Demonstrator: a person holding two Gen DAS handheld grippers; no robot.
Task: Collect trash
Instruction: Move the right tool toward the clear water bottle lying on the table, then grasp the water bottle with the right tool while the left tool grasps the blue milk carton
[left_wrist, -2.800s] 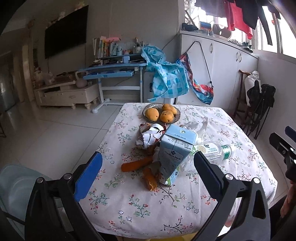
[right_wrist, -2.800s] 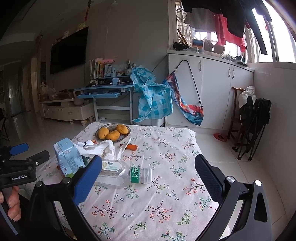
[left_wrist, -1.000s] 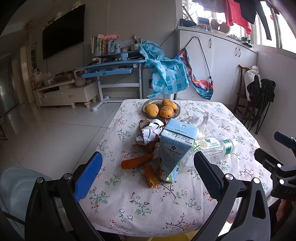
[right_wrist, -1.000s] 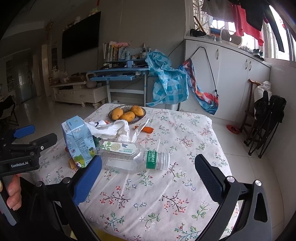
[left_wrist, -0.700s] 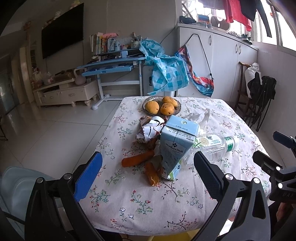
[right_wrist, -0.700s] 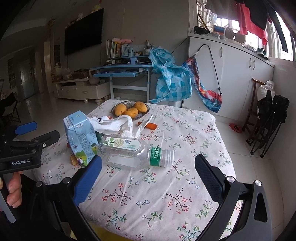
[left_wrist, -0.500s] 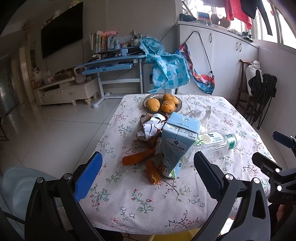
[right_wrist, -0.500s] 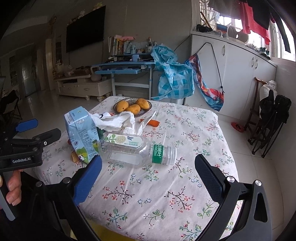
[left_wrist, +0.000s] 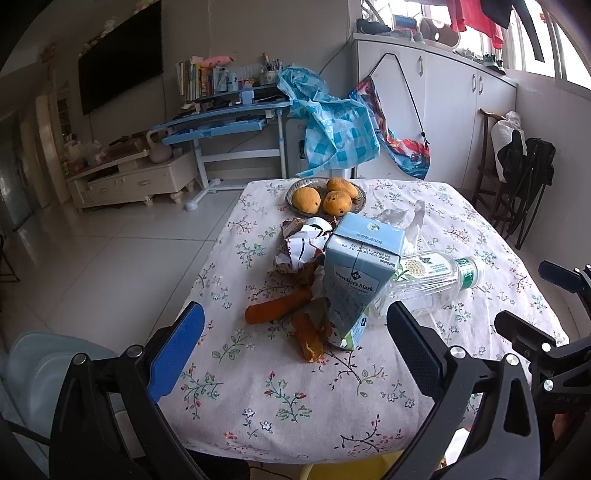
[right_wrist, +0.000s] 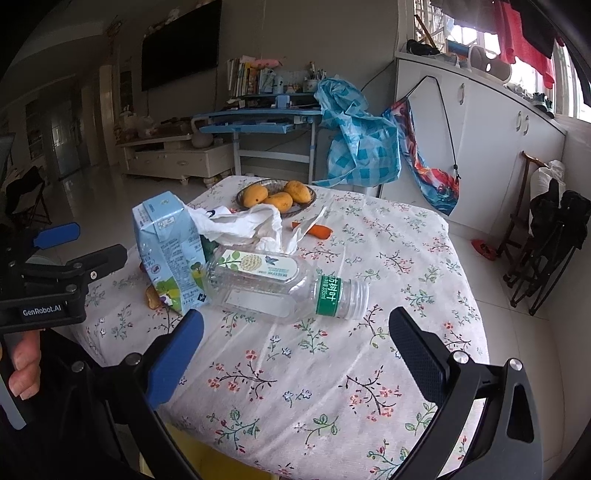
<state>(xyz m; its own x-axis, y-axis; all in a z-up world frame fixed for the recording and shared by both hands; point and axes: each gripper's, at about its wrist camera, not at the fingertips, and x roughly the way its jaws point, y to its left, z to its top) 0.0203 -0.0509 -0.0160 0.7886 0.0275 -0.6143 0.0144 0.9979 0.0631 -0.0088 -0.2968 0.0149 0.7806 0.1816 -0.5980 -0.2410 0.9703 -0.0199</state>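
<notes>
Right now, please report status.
Left tool open, empty. Right tool open, empty. Bottle, carton on table, untouched. Nothing blocking.
</notes>
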